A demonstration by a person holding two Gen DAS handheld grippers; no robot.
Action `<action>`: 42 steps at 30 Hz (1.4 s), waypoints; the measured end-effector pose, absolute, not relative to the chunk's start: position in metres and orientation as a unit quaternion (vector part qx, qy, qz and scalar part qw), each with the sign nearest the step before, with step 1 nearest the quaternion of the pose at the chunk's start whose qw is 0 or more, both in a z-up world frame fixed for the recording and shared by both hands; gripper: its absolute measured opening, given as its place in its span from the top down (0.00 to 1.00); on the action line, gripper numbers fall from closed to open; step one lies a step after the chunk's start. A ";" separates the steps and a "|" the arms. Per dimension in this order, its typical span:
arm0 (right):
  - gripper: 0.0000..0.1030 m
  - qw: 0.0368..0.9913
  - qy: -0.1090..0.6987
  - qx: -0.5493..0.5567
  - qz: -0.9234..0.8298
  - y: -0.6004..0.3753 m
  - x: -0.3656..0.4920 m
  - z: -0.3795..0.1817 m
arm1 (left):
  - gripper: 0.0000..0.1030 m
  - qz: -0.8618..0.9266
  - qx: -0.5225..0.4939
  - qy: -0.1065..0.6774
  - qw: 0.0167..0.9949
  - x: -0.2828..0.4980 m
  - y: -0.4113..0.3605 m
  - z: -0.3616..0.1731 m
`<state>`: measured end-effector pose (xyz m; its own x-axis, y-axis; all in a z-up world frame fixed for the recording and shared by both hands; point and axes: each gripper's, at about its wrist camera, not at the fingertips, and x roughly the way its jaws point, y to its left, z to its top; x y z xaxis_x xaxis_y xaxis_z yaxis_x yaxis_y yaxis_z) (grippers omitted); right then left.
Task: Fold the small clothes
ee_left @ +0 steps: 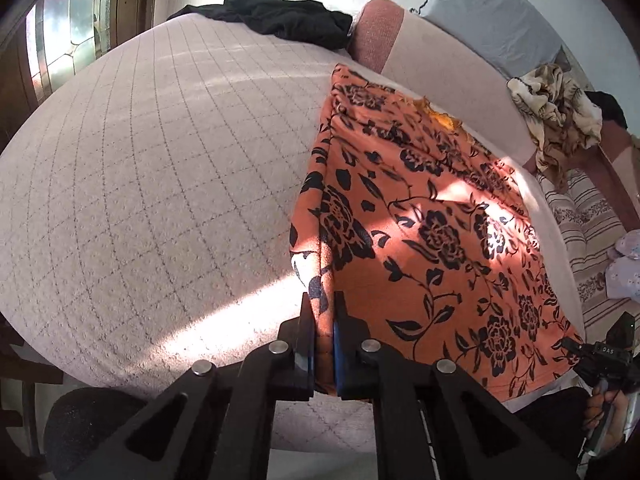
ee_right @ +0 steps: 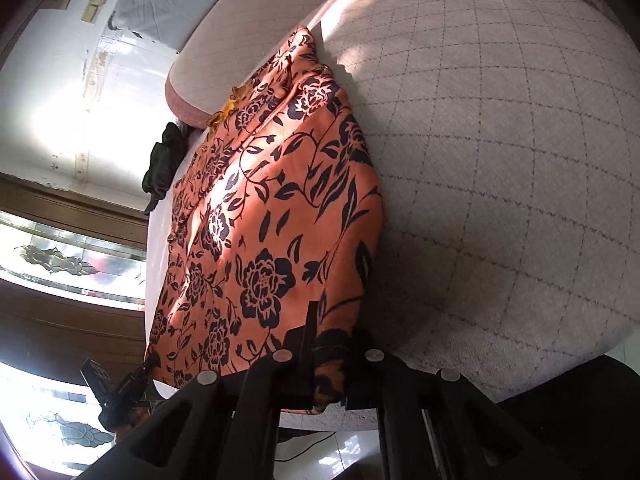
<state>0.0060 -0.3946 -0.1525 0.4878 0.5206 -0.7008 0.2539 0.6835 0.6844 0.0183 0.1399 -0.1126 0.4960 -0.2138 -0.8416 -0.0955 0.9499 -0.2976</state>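
Observation:
An orange garment (ee_left: 420,220) with a black flower print lies spread flat on a quilted bed (ee_left: 160,180). My left gripper (ee_left: 323,300) is shut on its near left corner, the cloth pinched between the blue-padded fingers. In the right wrist view the same garment (ee_right: 272,208) stretches away from me, and my right gripper (ee_right: 336,324) is shut on its near right corner, with cloth draped over one finger. Each gripper shows in the other's view at the hem: the right gripper (ee_left: 570,346) held by a hand, the left gripper (ee_right: 150,360) at the lower left.
A black garment (ee_left: 280,20) lies crumpled at the bed's far edge. A beige patterned cloth (ee_left: 560,112) and a grey pillow (ee_left: 492,20) sit at the far right, near striped bedding (ee_left: 588,224). Bare quilted bed (ee_right: 500,160) spreads beside the garment. Glass doors stand behind.

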 end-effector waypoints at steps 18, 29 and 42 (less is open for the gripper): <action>0.94 0.726 0.528 0.431 0.092 -0.407 0.021 -0.187 | 0.93 -0.013 -0.139 0.556 0.820 0.037 0.143 -0.133; 0.94 0.780 0.406 0.446 0.166 -0.424 0.153 -0.089 | 0.93 -0.085 -0.152 0.433 0.884 0.193 0.130 -0.005; 0.13 0.823 0.370 0.426 0.064 -0.446 0.305 -0.132 | 0.35 0.053 -0.137 0.458 0.877 0.345 0.155 -0.097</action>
<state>0.3054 -0.4460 -0.1320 0.7183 0.4204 -0.5543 0.2092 0.6294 0.7484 0.3447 0.1550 -0.0966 0.5749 -0.0320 -0.8176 -0.2185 0.9569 -0.1912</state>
